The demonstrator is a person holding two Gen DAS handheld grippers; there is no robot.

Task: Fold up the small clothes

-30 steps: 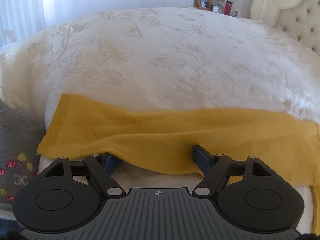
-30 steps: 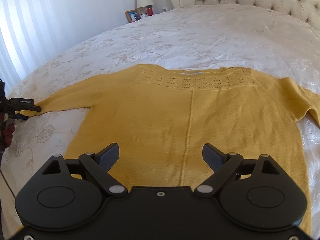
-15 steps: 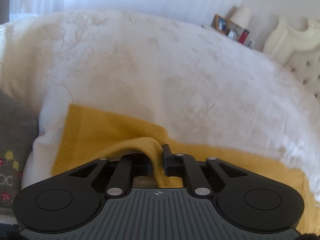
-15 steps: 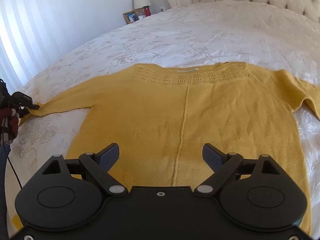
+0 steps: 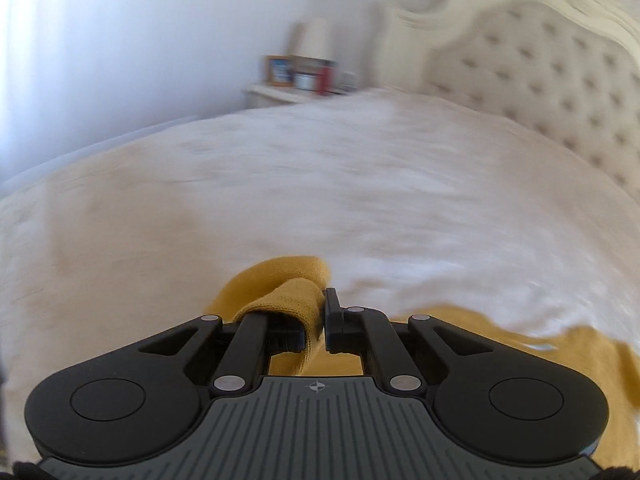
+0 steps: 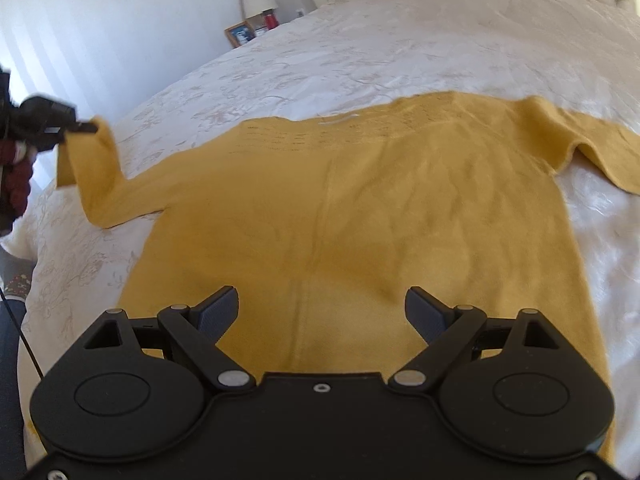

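A mustard yellow sweater (image 6: 360,216) lies flat on the white bed, neckline toward the headboard. Its left sleeve (image 6: 92,168) is lifted off the cover, and my left gripper (image 6: 82,127) is shut on the cuff end. In the left wrist view the same sleeve (image 5: 288,296) drapes over the shut left gripper (image 5: 320,320), pinched between its pads. My right gripper (image 6: 322,314) hovers open over the sweater's lower middle with nothing between its fingers. The right sleeve (image 6: 600,148) lies flat on the bed.
The white floral bedspread (image 6: 360,48) surrounds the sweater. A tufted headboard (image 5: 560,92) stands at the far end. A nightstand (image 5: 280,94) with a lamp, picture frames and a red bottle sits beside it. A person's patterned sleeve (image 6: 16,168) shows at the left edge.
My left gripper closed on the sleeve end and lifted it up off the bed, swinging toward the sweater. The right gripper drifted slightly and stayed open.
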